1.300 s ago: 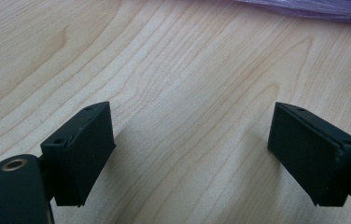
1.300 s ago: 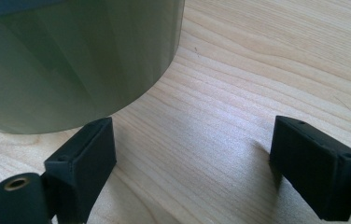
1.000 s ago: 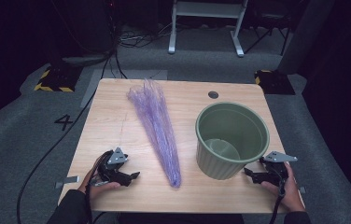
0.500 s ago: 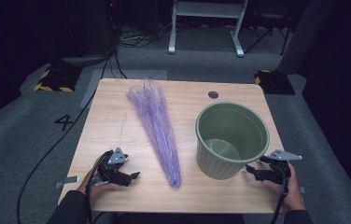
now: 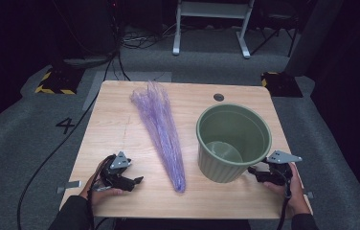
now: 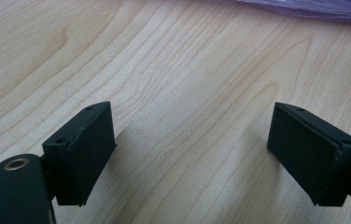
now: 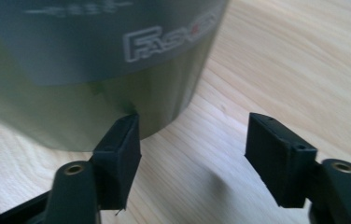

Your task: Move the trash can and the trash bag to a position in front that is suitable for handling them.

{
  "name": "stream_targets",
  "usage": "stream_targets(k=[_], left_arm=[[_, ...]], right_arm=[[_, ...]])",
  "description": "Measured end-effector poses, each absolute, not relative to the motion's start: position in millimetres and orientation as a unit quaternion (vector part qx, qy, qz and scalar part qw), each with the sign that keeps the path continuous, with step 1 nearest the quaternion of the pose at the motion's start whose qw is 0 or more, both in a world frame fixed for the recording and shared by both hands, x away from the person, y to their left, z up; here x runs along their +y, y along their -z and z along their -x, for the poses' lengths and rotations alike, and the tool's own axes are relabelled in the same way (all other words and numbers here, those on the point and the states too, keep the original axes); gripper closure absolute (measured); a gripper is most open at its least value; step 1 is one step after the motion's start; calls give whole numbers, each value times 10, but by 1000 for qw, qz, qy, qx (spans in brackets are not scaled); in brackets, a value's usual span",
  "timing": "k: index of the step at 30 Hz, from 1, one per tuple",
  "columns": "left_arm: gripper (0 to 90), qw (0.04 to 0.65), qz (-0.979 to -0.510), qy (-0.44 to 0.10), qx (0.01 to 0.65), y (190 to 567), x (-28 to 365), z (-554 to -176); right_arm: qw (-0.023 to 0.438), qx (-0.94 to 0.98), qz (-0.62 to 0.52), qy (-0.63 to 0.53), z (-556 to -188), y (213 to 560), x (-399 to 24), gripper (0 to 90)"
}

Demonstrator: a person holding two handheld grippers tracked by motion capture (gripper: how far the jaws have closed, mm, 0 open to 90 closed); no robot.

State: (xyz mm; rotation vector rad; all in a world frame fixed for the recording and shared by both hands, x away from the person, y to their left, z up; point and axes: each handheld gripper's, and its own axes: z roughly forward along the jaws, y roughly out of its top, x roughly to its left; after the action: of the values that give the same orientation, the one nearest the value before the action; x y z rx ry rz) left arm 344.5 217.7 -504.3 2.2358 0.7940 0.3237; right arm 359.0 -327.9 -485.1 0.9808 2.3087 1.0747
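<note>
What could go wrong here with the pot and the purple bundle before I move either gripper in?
The right gripper sits beside the green pot's base, its jaws just closing on nothing; a nudge could slide the empty pot. The purple bundle of thin strands lies loose on the table; the open left gripper may catch only a few strands.

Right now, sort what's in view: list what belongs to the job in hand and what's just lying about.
In the job:
- green pot, beside the right gripper, whose jaws have just been closing with nothing between them
- purple bundle lying on the table, nearest the open left gripper

Just lying about:
- round hole in the tabletop
- cables on the floor
- white frame behind
</note>
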Motion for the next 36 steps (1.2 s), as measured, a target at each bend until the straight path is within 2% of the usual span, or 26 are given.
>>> stream_targets(k=[9, 15, 28, 36], left_arm=[[146, 365, -869, -127, 309, 5043, 2176, -3444], [147, 364, -869, -128, 309, 5043, 2176, -3443], [145, 363, -867, -130, 316, 5042, 2141, -3460], [161, 362, -868, -128, 314, 5029, 1979, -3516]], right_arm=[[211, 822, -330, -412, -3609, 4844, -3132, 421], [209, 816, -335, -422, -3628, 4864, -3042, 428], [199, 816, -338, -424, -3654, 4862, -2969, 377], [212, 821, -352, -396, -3651, 4936, -3056, 344]])
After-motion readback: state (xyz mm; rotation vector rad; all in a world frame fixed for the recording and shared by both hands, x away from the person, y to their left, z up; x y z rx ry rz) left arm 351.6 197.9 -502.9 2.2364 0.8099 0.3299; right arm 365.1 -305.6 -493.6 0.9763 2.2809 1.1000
